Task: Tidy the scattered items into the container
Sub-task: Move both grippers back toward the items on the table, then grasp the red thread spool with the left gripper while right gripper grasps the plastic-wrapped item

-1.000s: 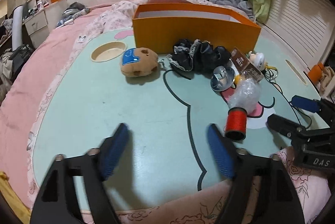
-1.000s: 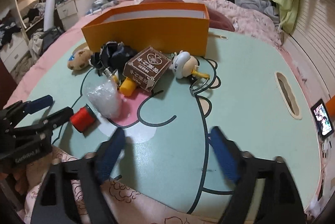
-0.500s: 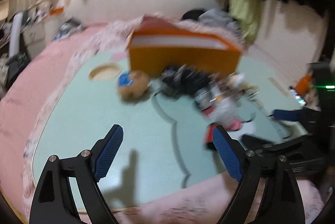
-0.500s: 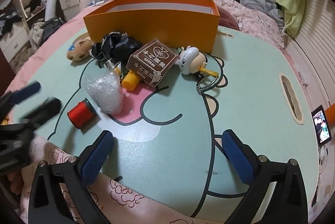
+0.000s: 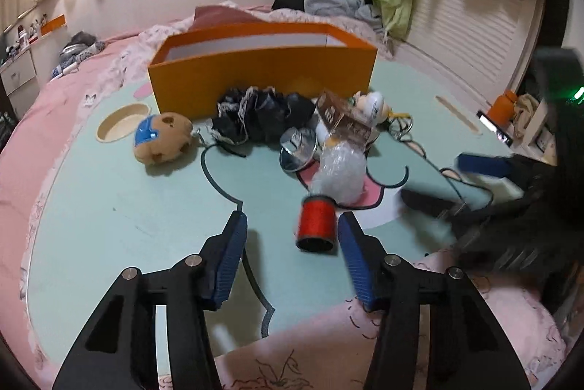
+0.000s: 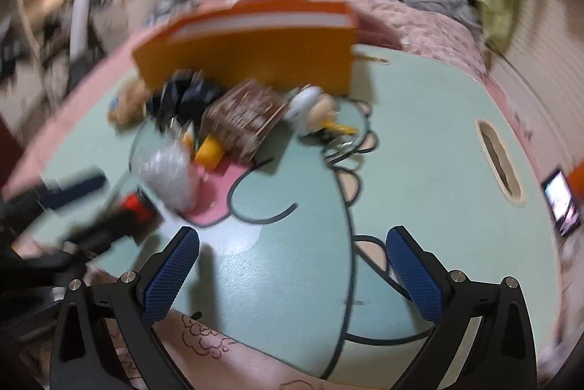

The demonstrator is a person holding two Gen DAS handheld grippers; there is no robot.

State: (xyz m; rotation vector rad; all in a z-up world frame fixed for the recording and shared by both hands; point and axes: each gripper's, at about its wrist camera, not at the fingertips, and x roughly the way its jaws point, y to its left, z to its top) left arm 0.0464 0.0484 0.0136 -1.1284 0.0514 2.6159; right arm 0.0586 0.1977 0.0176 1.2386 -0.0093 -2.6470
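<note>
An orange box [image 5: 262, 76] stands at the back of the mint-green table [image 5: 109, 207]. In front of it lie a plush bear [image 5: 162, 142], black fabric [image 5: 262, 116], a metal lid [image 5: 297, 149], a brown carton [image 5: 343, 120], a white duck toy [image 5: 372, 101] and crumpled clear plastic [image 5: 339, 174]. A red thread spool [image 5: 315, 224] stands between the fingers of my left gripper [image 5: 292, 236], nearer the right pad. The jaws are closing and a gap still shows at the left pad. My right gripper [image 6: 292, 244] is open wide over bare table, nothing between its fingers.
The table lies on a pink bed. It has a round cup recess [image 5: 122, 123] at the left and a slot handle [image 6: 498, 163] at the right. A lit phone [image 6: 560, 202] lies past the right edge. Clothes are piled behind the box.
My left gripper has shifted right and narrowed, so the red spool now stands between its fingers. The right gripper has spread wider, and its view has turned blurred.
</note>
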